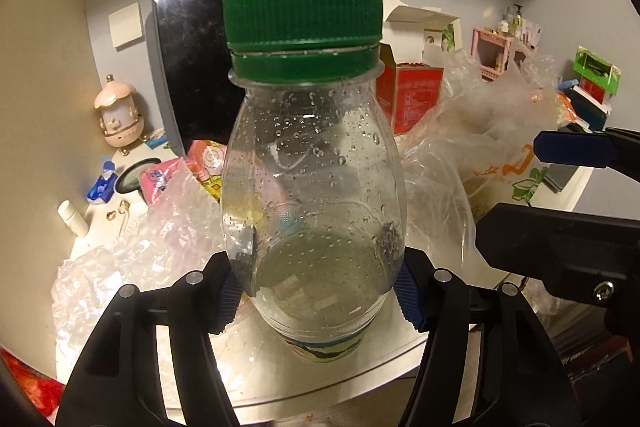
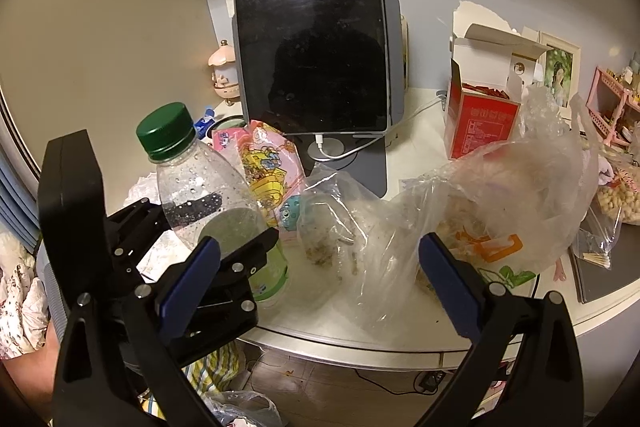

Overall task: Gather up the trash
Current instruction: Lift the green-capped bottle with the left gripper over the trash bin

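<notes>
Desk [image 2: 352,331]: pale, curved near edge, cluttered; trash collection judged at an early stage, since most litter lies where it is and only one piece is in hand. Tablet [image 2: 310,35]: dark screen, upright on a stand at the far middle, cable plugged in below; not trash by the look of it. Bag [image 2: 516,195]: large clear plastic, crumpled, right of centre on the desk, some food remains inside; uncollected. Second bag [image 2: 332,223]: smaller, clear, soiled, lying just left of the large one; uncollected. Bubble wrap [image 1: 132,267]: crumpled sheet on the near left of the desk, behind and beside the bottle; uncollected. Red box [image 2: 480,119]: flaps open, standing far right of the tablet; whether it counts as trash cannot be told. Pink packet [image 2: 268,171]: cartoon print, leaning behind the bottle; uncollected. Bottle [image 1: 312,187]: clear, nearly empty, droplets inside, green cap [image 1: 302,11] on, upright at the near left edge of the desk; first item taken up. Left claw [image 1: 316,291]: closed on the bottle, blue pads pressing its lower body from either side, base showing just below the pads; whether the base rests on the desk cannot be told. Right claw [image 2: 320,287]: jaws wide apart, empty, hovering at the near edge with the bags just beyond its fingers and the bottle to its left. Remaining: bottle to be carried off, bags, wrap and packet to follow.
</notes>
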A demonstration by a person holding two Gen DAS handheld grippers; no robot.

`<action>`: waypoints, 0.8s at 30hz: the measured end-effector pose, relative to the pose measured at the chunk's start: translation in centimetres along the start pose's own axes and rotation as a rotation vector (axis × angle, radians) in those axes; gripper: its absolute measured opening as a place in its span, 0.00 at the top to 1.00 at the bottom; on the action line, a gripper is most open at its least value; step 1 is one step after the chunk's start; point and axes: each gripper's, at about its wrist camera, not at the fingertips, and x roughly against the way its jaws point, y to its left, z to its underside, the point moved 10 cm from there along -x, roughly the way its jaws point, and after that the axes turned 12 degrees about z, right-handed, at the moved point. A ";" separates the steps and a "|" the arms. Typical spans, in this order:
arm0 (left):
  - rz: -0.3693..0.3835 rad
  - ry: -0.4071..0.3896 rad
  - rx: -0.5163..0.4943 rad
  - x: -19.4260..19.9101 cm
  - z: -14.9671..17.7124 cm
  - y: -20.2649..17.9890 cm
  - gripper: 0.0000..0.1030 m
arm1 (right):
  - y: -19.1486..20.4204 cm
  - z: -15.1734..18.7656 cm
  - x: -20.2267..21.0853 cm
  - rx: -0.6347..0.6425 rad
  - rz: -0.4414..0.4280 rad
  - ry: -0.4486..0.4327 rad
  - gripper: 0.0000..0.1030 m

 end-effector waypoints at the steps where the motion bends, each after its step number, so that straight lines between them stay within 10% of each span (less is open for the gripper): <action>1: -0.006 -0.003 0.001 0.4 0.0 0.1 0.41 | 0.2 0.0 0.2 0.001 -0.002 -0.002 0.06; 24: -0.161 -0.013 0.121 15.5 9.3 5.8 0.41 | 14.2 5.1 8.2 0.133 -0.147 -0.022 0.06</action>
